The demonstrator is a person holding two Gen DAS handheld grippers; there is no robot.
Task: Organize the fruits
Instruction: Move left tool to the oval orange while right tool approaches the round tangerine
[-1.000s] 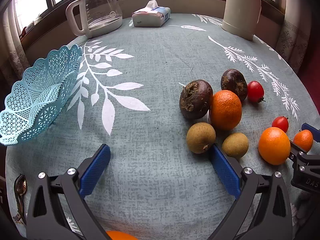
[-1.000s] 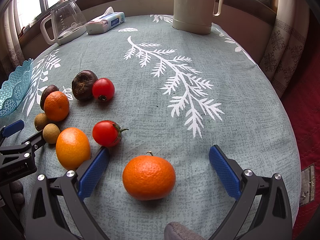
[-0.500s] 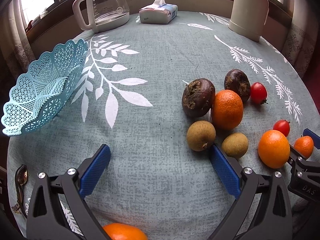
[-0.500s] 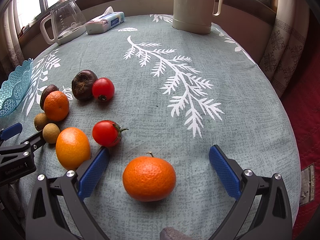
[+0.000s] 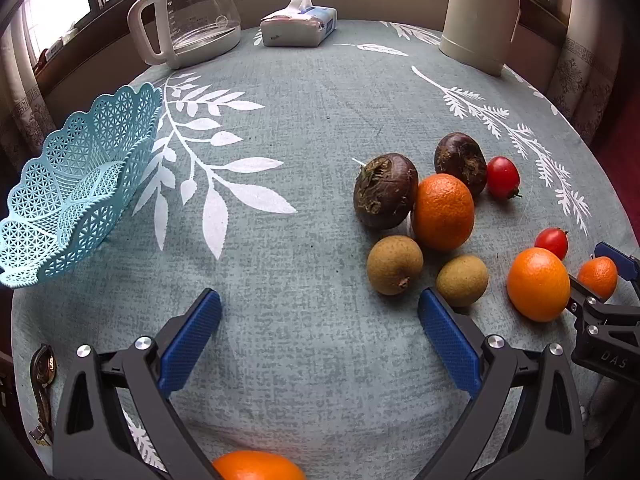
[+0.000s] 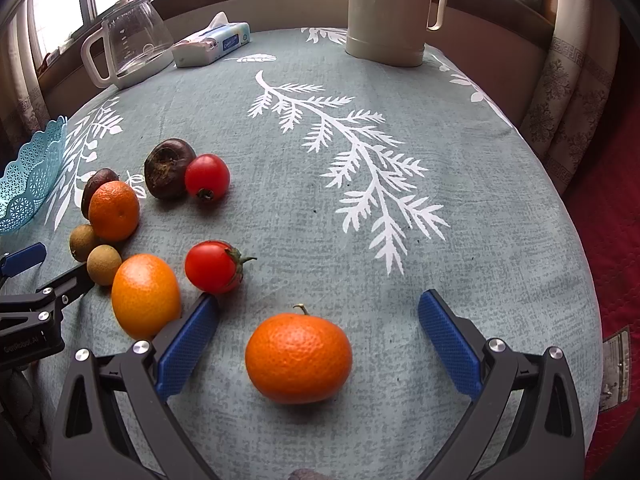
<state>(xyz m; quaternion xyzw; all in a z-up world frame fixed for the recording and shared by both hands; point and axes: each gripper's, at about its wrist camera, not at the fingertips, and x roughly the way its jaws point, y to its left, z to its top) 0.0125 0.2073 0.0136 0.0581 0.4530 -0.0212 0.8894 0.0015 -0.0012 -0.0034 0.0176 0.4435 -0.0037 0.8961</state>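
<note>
Grey-green leaf-print cloth (image 5: 320,128) is covering a round table by the windows. At far left a blue basket (image 5: 72,184) is sitting empty. Beside it the left gripper (image 5: 320,320) is hovering, jaws spread wide and grasping nothing, over bare cloth. Right of it fruits are lying clustered: a dark fruit (image 5: 384,190), an orange (image 5: 442,212), two brown ones. Farther right the right gripper (image 6: 318,324) is straddling a mandarin (image 6: 298,358), fingers released, apart from it.
</note>
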